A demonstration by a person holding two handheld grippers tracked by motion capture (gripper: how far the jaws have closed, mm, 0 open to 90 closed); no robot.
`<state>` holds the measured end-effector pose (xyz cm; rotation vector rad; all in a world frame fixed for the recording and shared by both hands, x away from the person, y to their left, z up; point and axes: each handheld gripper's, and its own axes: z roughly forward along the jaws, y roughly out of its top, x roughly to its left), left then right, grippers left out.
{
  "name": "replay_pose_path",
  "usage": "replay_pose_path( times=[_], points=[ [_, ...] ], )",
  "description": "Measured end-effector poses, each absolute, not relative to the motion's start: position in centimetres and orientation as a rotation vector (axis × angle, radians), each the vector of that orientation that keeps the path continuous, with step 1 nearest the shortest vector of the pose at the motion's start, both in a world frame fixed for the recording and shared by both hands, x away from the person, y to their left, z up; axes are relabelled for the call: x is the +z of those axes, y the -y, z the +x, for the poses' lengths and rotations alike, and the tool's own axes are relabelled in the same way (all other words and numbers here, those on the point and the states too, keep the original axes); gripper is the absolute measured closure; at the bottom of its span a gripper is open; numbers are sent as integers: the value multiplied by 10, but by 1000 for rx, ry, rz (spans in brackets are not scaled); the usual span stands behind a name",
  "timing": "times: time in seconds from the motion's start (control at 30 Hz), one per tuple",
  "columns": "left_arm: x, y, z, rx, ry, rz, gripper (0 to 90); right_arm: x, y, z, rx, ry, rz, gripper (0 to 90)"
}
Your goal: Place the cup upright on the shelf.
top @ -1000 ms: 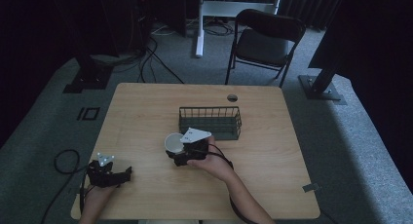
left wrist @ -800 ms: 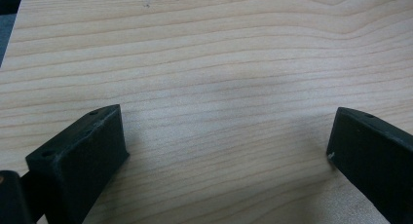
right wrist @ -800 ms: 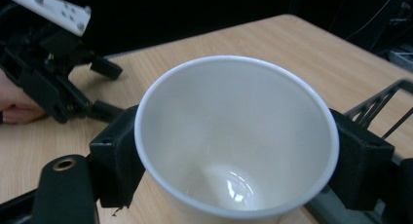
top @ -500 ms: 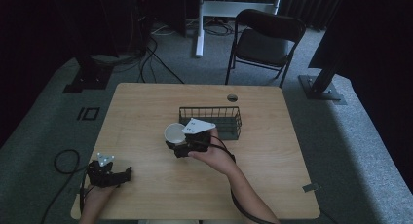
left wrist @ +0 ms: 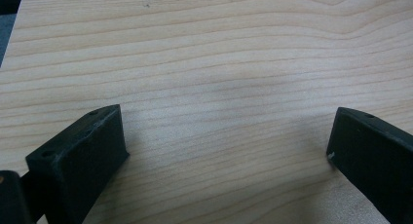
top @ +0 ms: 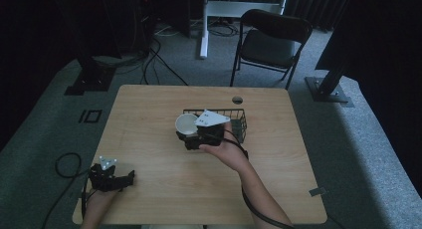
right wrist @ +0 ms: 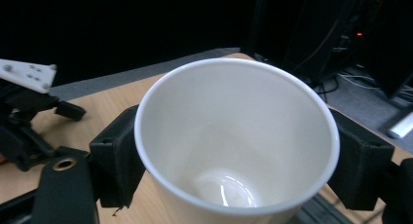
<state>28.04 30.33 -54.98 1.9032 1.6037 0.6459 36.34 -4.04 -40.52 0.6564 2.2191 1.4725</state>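
Observation:
A white empty cup (top: 187, 123) is held above the middle of the table, and my right gripper (top: 193, 135) is shut on it. In the right gripper view the cup (right wrist: 234, 136) sits upright between the two black jaws, one pressing each side of its wall. A dark wire basket (top: 238, 120) stands just right of the cup, behind the hand. My left gripper (top: 112, 177) rests near the table's front left corner. In the left gripper view that gripper (left wrist: 224, 146) is open, its jaws wide apart over bare wood.
The wooden table (top: 149, 114) has a round cable hole (top: 237, 99) near its far edge. A black folding chair (top: 271, 40) stands beyond the table. A black cable trails from the right forearm toward the front edge.
My right gripper has carried the cup away from the person and slightly right, closer to the wire basket. The left gripper has stayed in place.

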Motion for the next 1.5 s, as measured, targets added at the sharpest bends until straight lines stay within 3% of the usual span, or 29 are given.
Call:
replay_pose_path(
  times=[0.8,1.5],
  points=[
    [-550,-303,280,646,-1604,1904,9,-384,92,405,1311,-2033,928,202],
    [-550,-303,280,646,-1604,1903,9,-428,134,439,1181,-1975,1180,202]
  ],
)
